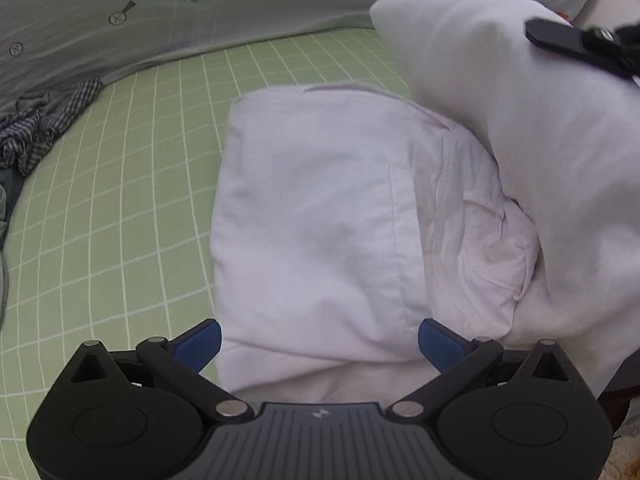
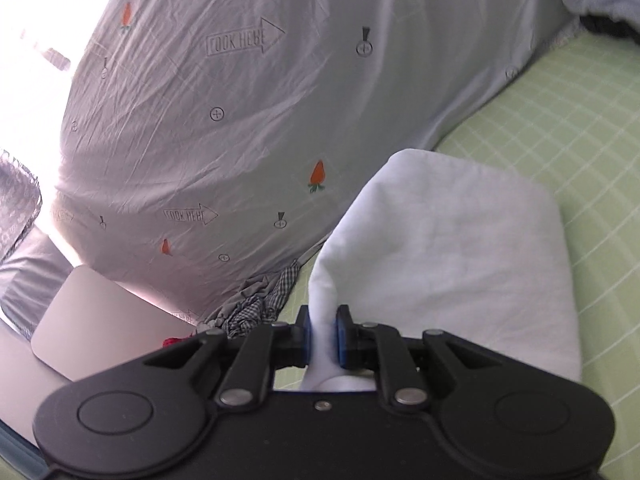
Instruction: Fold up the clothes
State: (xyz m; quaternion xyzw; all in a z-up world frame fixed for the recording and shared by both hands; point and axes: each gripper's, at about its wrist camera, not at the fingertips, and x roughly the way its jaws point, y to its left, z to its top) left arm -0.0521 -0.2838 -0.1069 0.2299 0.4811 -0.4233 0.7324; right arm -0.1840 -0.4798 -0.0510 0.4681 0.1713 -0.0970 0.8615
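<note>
A pair of white trousers (image 1: 320, 216) lies partly folded on the green checked bedsheet (image 1: 132, 184), soft and creased, with a pocket seam showing on the upper layer. Its long axis runs away from the left gripper (image 1: 319, 340), whose blue pads stand wide apart on either side of the near edge. The right gripper (image 2: 323, 340) pinches a lifted fold of the same cloth, raised above the flat part. A grey carrot-print quilt (image 2: 240, 120) borders the sheet.
</note>
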